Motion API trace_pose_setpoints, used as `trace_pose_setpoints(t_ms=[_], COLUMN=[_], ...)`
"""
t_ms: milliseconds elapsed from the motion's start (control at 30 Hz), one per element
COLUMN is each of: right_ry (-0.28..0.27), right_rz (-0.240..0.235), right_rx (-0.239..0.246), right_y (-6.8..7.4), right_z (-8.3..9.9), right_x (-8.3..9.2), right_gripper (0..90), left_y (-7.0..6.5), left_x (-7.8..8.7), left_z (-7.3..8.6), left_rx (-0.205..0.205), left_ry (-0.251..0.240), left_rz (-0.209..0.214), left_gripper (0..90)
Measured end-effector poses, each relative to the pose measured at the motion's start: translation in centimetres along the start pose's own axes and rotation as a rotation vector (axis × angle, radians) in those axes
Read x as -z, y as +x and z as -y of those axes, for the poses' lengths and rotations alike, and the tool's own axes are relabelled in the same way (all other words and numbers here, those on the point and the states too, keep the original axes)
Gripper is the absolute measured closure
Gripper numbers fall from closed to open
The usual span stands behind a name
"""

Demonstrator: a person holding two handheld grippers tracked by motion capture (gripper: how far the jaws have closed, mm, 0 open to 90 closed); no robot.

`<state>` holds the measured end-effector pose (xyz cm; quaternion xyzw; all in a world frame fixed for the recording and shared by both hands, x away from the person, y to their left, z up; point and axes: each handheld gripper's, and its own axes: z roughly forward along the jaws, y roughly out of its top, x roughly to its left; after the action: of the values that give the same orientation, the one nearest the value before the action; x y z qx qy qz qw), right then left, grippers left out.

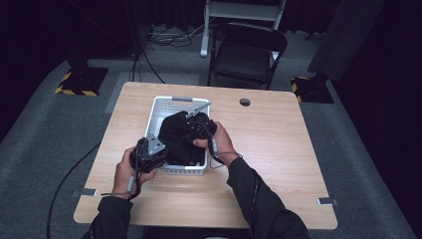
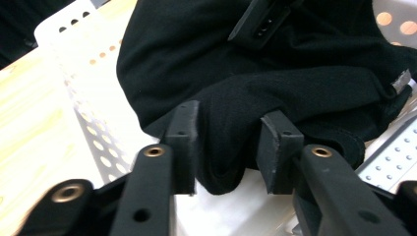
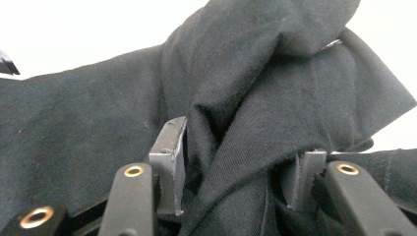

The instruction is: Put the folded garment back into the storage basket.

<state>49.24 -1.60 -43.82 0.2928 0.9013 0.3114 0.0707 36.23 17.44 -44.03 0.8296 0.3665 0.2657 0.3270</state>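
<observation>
High view looked forward and down from above onto the light wooden table (image 1: 268, 149). Both gripper views sat close, sharing the crumpled black cloth (image 2: 295, 88) in the white perforated plastic basket (image 1: 171, 102).

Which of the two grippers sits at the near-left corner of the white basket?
The left gripper, at the basket's near-left corner with a fold of the black garment between its jaws; the right gripper sits farther in, over the garment's middle.

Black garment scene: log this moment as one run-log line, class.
left gripper: open around black garment | right gripper: open around garment | garment in white basket
</observation>
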Motion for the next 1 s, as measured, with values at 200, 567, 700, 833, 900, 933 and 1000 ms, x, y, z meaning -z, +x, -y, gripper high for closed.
trace_pose_setpoints(t_ms=[200, 567, 700, 833, 900, 933, 1000], right_ry=[0.004, 0.006, 0.000, 0.016, 0.018, 0.019, 0.025], right_rz=[0.016, 0.036, 0.033, 0.045, 0.053, 0.055, 0.056], right_rx=[0.005, 0.028, 0.040, 0.079, 0.096, 0.102, 0.124], right_y=[0.2, 0.3, 0.5, 0.9, 1.1, 1.2, 1.3], right_z=[-0.2, -0.5, -0.6, -0.7, -0.7, -0.7, -0.7], right_x=[0.0, 0.6, 0.9, 0.8, 0.8, 0.7, 0.5], right_gripper=[45.7, 28.1, 23.4, 17.7, 14.7, 13.4, 9.7], left_y=[0.7, 1.2, 0.5, -0.1, -0.4, -0.5, -0.9], left_x=[-0.1, 0.1, 0.3, 0.3, 0.2, 0.2, 0.1], left_z=[0.1, 0.1, -0.3, -0.6, -0.7, -0.7, -0.8], left_rx=[0.051, 0.096, 0.069, 0.066, 0.071, 0.065, 0.063], left_ry=[0.023, 0.036, 0.044, 0.038, 0.033, 0.032, 0.028], left_rz=[0.026, 0.112, 0.130, 0.133, 0.142, 0.146, 0.138], left_gripper=[53.0, 29.4, 22.6, 15.2, 11.0, 10.7, 7.1])
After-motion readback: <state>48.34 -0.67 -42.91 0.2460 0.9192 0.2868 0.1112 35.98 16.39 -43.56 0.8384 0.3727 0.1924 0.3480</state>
